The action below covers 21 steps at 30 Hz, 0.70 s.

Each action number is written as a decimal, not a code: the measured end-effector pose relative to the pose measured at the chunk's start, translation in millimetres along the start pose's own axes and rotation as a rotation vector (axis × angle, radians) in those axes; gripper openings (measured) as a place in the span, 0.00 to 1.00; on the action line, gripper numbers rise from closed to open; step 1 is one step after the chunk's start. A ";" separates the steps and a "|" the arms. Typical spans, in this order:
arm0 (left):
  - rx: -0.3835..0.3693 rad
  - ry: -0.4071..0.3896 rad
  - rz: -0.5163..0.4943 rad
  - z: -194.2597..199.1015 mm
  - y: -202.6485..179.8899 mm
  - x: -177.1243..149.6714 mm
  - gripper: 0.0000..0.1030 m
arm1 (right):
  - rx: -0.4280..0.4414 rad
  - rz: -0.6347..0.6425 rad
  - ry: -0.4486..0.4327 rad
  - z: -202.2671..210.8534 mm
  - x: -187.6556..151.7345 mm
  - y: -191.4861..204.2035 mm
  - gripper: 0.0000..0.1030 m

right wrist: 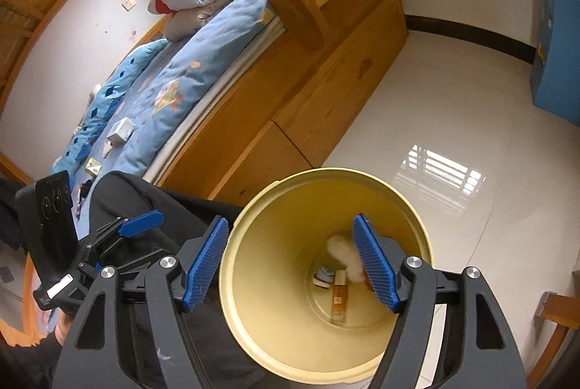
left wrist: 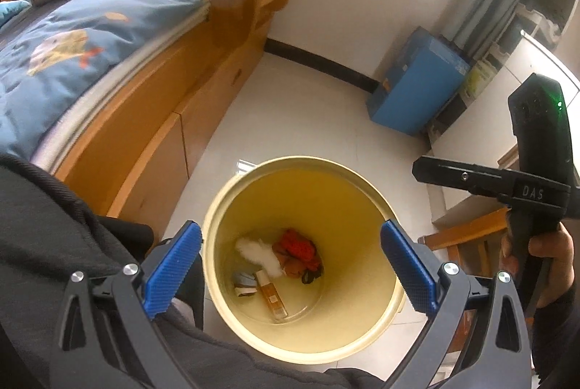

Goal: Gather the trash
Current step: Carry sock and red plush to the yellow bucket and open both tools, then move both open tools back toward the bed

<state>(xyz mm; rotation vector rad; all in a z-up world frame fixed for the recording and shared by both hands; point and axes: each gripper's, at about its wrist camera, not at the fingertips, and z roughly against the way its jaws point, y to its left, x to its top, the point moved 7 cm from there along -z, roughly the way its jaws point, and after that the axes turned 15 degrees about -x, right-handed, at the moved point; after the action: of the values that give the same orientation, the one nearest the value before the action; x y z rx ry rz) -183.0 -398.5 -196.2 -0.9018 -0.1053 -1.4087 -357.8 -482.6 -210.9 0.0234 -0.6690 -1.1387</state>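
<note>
In the left wrist view, the left gripper (left wrist: 291, 265) hangs spread wide and empty over the yellow bin (left wrist: 253, 327), where a small amber bottle (left wrist: 271, 296), white tissue (left wrist: 259, 256) and what may be red wrappers (left wrist: 299, 245) lie. In the right wrist view, the right gripper (right wrist: 290, 265) is likewise spread and empty above the bin (right wrist: 290, 352), beside the wooden bed (right wrist: 308, 91).

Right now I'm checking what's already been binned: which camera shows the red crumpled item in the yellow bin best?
The left wrist view: the red crumpled item lies in plain sight on the floor of the yellow bin, beside the white wad. In the right wrist view a blue pad of the right tool hides nearly all of it.
</note>
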 end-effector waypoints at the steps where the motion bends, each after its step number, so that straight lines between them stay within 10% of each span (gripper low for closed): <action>1: 0.008 -0.012 -0.008 4.6 0.0 1.3 0.96 | 0.004 0.014 0.004 -1.1 -0.1 5.0 0.69; 21: 0.353 -0.348 0.086 181.0 81.6 8.3 0.96 | 0.173 0.341 -0.209 4.9 32.9 179.7 0.85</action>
<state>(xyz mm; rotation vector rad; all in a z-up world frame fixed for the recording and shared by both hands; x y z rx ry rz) -30.8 -306.0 -108.1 -0.8347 -0.5547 -1.0975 -203.2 -429.6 -129.0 -0.0617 -0.9188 -0.7581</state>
